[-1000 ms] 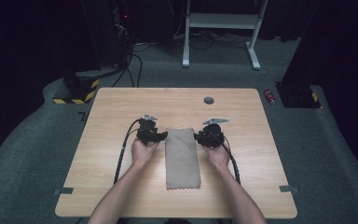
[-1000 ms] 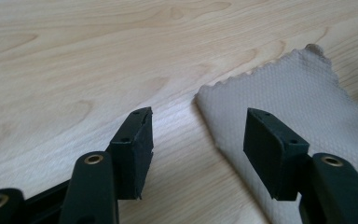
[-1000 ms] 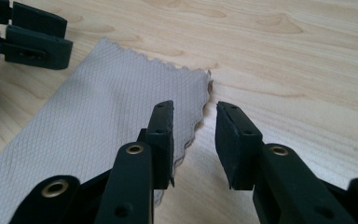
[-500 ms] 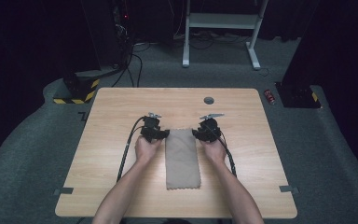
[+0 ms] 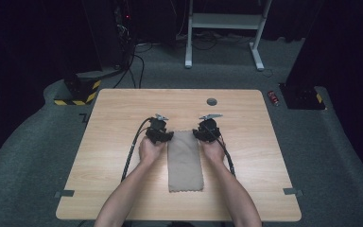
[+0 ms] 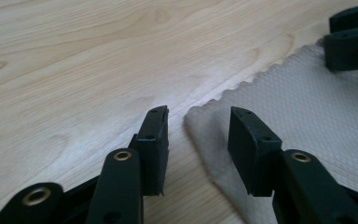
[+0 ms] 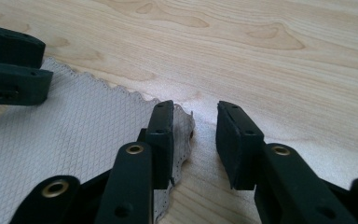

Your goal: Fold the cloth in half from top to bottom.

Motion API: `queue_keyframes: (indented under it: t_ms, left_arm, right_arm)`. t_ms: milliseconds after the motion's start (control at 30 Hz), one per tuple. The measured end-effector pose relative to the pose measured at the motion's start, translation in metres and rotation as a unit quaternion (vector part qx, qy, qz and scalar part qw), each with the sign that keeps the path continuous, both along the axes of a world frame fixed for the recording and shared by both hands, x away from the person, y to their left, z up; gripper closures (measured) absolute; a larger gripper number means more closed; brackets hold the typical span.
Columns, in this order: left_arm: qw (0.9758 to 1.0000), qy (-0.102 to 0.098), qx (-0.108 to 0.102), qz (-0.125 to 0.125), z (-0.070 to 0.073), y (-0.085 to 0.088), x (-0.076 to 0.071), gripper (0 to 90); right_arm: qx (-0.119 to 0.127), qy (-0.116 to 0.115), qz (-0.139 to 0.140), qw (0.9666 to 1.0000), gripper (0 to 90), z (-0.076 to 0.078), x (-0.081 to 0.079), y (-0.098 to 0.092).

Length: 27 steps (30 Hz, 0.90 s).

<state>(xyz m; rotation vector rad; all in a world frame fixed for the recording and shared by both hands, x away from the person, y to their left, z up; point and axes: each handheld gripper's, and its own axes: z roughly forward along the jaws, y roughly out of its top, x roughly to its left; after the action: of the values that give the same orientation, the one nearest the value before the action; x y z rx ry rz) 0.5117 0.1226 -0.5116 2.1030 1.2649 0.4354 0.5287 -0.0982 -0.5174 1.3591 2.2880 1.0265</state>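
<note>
A tan, waffle-textured cloth (image 5: 185,161) lies flat as a long strip on the wooden table (image 5: 264,156), and both grippers are at its far end. My left gripper (image 5: 161,135) straddles the far left corner. In the left gripper view the gripper (image 6: 198,126) is open, its jaws having just been closing, with the scalloped corner of the cloth (image 6: 298,107) lying between them untouched. My right gripper (image 5: 205,134) is at the far right corner. In the right gripper view this gripper (image 7: 193,123) is open too, and the cloth (image 7: 74,135) corner curls up against its left pad.
A round cable hole (image 5: 211,101) sits near the table's far edge. Cables trail from both grippers toward the person. On the floor beyond are a red can (image 5: 274,98), a white desk frame (image 5: 222,21) and a black-and-yellow striped base (image 5: 74,96).
My right gripper has edged inward to the cloth's far right corner. The left hand has stayed about where it was, and the cloth has not shifted.
</note>
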Motion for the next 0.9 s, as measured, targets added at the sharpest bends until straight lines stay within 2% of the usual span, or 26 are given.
queue_keyframes:
  t_ms: [33, 133, 233, 333, 467, 600, 767, 900]
  left_arm:
    - [0.9999, -0.006, 0.01, -0.008, 0.0, -0.003, -0.001, 61.0]
    - [0.9999, -0.005, 0.004, -0.01, 0.0, -0.003, -0.002, 66.8]
    - [0.9999, 0.0, -0.001, -0.013, 0.0, -0.002, -0.002, 72.2]
    - [0.9998, 0.007, -0.014, -0.01, 0.0, -0.001, 0.0, 79.8]
    - [0.9993, 0.022, -0.027, -0.013, 0.001, 0.001, 0.004, 87.5]
    - [0.9992, 0.02, -0.028, -0.02, 0.001, 0.001, 0.004, 88.5]
    - [0.9987, 0.017, -0.045, -0.018, 0.004, 0.002, 0.004, 88.8]
    - [0.9988, 0.01, -0.041, -0.024, 0.009, 0.0, 0.007, 88.9]
  right_arm:
    - [-0.002, -0.002, 0.001, 1.0, 69.3, 0.0, 0.0, 0.0]
    - [-0.018, 0.008, 0.018, 0.9996, 73.7, 0.003, 0.005, 0.006]
    - [-0.033, -0.003, 0.028, 0.9991, 82.0, 0.002, 0.003, 0.013]
    - [-0.029, 0.002, 0.036, 0.9989, 86.7, 0.002, 0.003, 0.012]
    - [-0.027, 0.004, 0.037, 0.999, 87.8, 0.003, 0.004, 0.011]
    - [-0.025, 0.006, 0.039, 0.9989, 88.0, 0.005, 0.003, 0.009]
    - [-0.014, -0.007, 0.04, 0.9991, 88.2, 0.014, 0.001, 0.005]
    - [-0.008, -0.012, 0.038, 0.9992, 88.4, 0.018, 0.0, 0.001]
